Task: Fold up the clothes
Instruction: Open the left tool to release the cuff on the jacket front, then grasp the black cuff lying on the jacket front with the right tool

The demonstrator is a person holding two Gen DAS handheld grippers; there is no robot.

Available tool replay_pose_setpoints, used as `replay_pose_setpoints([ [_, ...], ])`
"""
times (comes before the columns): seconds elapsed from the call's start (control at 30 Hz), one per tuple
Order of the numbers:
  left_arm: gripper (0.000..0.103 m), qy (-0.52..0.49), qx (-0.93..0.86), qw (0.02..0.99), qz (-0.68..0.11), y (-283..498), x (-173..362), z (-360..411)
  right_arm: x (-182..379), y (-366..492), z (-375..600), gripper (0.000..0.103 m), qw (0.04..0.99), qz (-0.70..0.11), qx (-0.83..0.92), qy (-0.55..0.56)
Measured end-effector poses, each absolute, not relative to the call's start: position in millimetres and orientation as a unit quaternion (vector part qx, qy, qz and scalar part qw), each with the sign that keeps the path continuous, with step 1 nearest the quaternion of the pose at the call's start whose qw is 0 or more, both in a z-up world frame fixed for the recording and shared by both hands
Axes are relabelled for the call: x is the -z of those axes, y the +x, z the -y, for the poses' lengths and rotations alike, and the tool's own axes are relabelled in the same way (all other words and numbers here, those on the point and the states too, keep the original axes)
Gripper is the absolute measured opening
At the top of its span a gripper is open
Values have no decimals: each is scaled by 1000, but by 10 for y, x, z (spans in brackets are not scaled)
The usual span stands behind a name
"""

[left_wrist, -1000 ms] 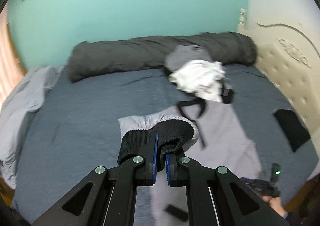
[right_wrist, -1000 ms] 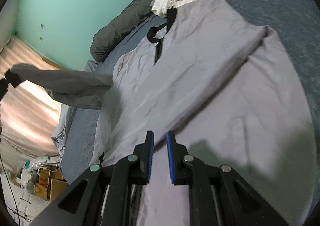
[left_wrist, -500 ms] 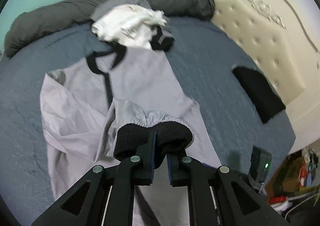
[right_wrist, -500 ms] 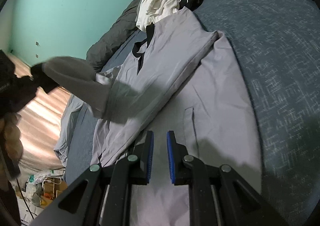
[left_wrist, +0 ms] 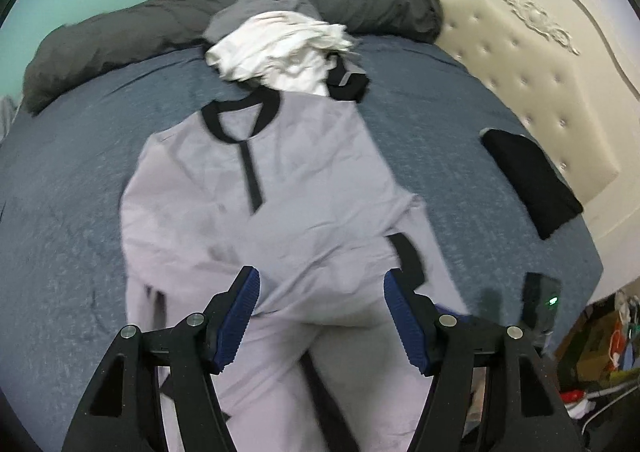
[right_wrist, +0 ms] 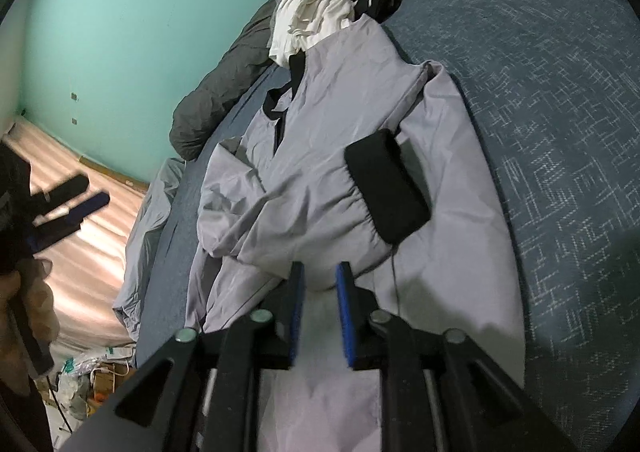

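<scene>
Light grey jacket [left_wrist: 304,188] lies spread face-up on the blue bed [left_wrist: 72,220], black collar [left_wrist: 236,116] toward the far side, black zip strip running down the chest. One sleeve is folded across the front; its black knit cuff [right_wrist: 386,186] rests on the jacket body, touching nothing else

Left hand-held gripper [left_wrist: 320,284]: jaws opening, blue pads wide apart, nothing pinched between them. Jacket fabric lies below the gap, and the cuff sits just past the right fingertip [left_wrist: 396,284]; contact there can't be made out. Gripper is released

Right hand-held gripper [right_wrist: 320,272]: jaws opening, narrow gap. Grey sleeve fabric bulges right at the fingertips, but whether it sits between the pads or just beyond them can't be told. Pads not visibly pressing on cloth

Crumpled white garment [left_wrist: 280,48] is piled just beyond the collar, overlapping a small black item [left_wrist: 348,82]. A rolled dark grey duvet [left_wrist: 120,36] runs along the far edge against the teal wall. A folded black garment [left_wrist: 532,188] lies well apart near the cream tufted headboard [left_wrist: 532,64]. In the right wrist view the left gripper shows blurred at the left edge
</scene>
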State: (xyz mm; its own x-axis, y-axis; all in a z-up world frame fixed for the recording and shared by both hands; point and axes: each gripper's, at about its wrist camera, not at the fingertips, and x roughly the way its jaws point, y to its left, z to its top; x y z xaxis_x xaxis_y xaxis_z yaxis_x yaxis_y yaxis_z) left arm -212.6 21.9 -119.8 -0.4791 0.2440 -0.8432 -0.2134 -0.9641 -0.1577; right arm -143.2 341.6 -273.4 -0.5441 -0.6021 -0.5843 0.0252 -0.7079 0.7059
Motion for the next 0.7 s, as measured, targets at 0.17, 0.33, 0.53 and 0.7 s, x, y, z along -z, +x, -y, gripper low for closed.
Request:
replay_pose_setpoints([
  [0.17,69,-502,-858,101,37,-2051,1499,263,2704,-1486,-3582,36,172,348,822,417],
  [0.33,69,-519,-849,68,74,-1915,1862,748,2762,-1639,-3684,40,156,365,819,413],
  [0.53,69,-523,-845,37,105,-1788,2200,1113,2766,-1851,-3646,40,156,360,825,407],
  [0.7,69,-527,-841,31,121,-1701,2420,1253,2821,-2007,-3556,41,149,333,832,418],
])
